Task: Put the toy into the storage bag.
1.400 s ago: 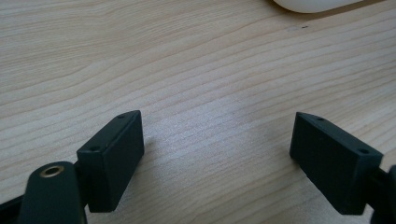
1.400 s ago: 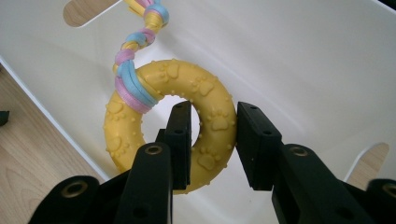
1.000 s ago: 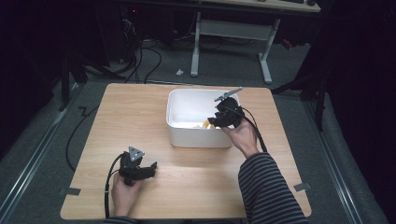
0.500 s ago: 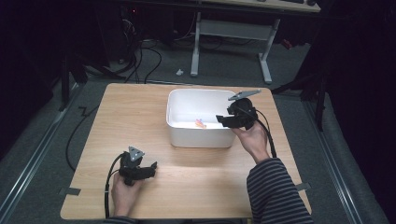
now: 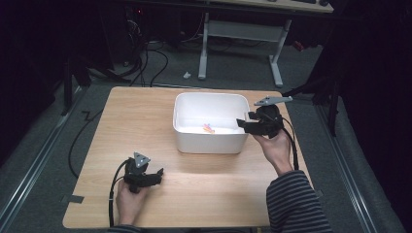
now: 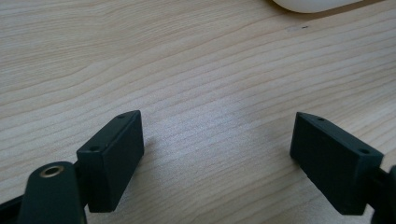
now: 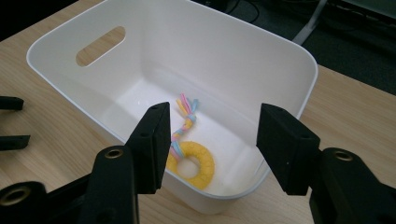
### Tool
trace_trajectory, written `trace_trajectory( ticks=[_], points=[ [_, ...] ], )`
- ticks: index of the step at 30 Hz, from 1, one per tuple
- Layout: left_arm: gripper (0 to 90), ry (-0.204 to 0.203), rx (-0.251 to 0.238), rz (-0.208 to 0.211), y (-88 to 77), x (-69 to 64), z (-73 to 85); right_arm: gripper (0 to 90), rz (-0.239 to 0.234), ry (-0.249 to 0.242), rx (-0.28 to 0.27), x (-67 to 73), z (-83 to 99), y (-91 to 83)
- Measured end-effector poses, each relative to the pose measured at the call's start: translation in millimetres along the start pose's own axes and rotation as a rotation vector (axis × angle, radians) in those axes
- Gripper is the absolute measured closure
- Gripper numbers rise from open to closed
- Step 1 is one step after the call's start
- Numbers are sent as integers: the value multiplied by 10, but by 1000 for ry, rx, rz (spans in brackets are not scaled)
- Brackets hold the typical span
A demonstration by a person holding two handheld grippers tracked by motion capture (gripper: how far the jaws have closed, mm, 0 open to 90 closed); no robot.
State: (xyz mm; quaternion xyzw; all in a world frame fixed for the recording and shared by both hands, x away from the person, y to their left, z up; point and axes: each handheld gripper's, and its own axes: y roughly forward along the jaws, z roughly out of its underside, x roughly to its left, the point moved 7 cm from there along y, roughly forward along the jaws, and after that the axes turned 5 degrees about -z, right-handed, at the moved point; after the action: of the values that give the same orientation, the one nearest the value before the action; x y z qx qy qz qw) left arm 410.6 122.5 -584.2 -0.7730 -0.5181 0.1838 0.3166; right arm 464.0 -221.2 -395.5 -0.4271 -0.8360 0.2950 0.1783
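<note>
From the high view, a white bin [image 5: 210, 122] stands on the wooden bench [image 5: 145, 116], toward its far middle. At the bin's right edge the right tongs [image 5: 241, 123] are held in the person's right hand [image 5: 273, 145], tips at the rim and pointing in over the bin. Inside the bin, on its floor near the front wall, lies a small pastel toy [image 5: 208, 128] — too small here to make out more. Well apart, near the bench's front left corner, the left tongs [image 5: 156, 175] rest low over the wood in the left hand [image 5: 128, 201], with a cable [image 5: 114, 194] looping back from them.

In the left gripper view, the left tongs [image 6: 217, 154] stand wide apart over bare bench [image 6: 187, 70] with nothing between the jaws — released. A curved bit of the white bin [image 6: 317, 3] shows at the top edge.

In the right gripper view, the right tongs [image 7: 212, 135] hover above the near rim of the bin [image 7: 289, 60]; the jaws have just been opening and grip nothing. Below and between them, the toy [image 7: 191, 161] lies on the bin's floor: a yellow ring with a braided pastel rope tail running toward the far wall. An oval handle slot [image 7: 100, 45] pierces the bin's left wall.
</note>
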Motion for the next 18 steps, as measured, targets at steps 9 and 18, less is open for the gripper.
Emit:
trace_trajectory(
  ticks=[9,18],
  points=[
    [178,0,0,0,0,0,0,444,21,5,-18,-56,85,-161],
    [178,0,0,0,0,0,0,416,47,13,-42,-137,187,-308]
  ],
)
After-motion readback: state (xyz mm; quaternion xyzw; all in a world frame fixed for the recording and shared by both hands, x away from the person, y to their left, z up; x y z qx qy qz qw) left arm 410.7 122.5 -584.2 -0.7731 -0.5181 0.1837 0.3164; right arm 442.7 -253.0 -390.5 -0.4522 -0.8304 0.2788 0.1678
